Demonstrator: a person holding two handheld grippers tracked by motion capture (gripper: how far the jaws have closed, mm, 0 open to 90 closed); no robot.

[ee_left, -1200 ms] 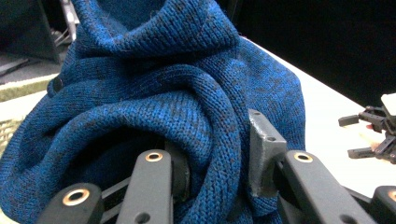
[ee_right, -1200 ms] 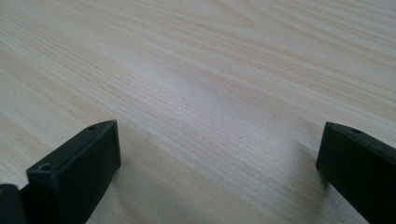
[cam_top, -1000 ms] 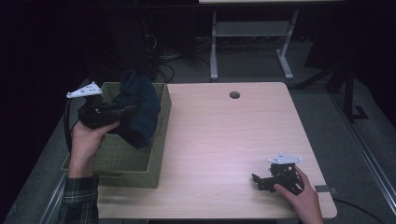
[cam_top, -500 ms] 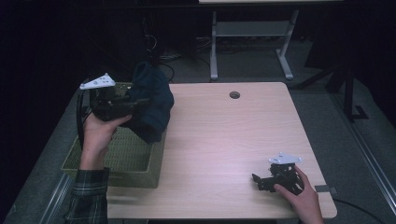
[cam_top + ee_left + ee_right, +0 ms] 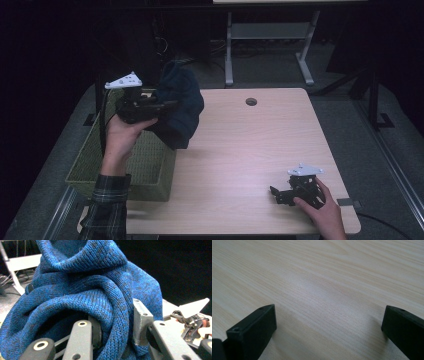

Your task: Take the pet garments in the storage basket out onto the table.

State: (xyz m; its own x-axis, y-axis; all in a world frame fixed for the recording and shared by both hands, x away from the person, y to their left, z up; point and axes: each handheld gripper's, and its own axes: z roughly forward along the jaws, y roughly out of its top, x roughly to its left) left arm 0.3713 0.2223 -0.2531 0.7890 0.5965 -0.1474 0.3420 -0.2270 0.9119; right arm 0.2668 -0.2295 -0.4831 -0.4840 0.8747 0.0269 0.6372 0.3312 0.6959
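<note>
Hanging lengthwise downward, blue knit garment (image 5: 180,107), left gripper (image 5: 167,106)

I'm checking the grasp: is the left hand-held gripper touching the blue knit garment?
Touching. The left gripper view shows the left hand-held gripper with its jaws closed on a fold of the blue knit garment, fabric pressed against both.

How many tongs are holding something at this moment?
1. The left tongs grip the blue knit garment above the basket; the right tongs rest open on the table, holding nothing.
</note>
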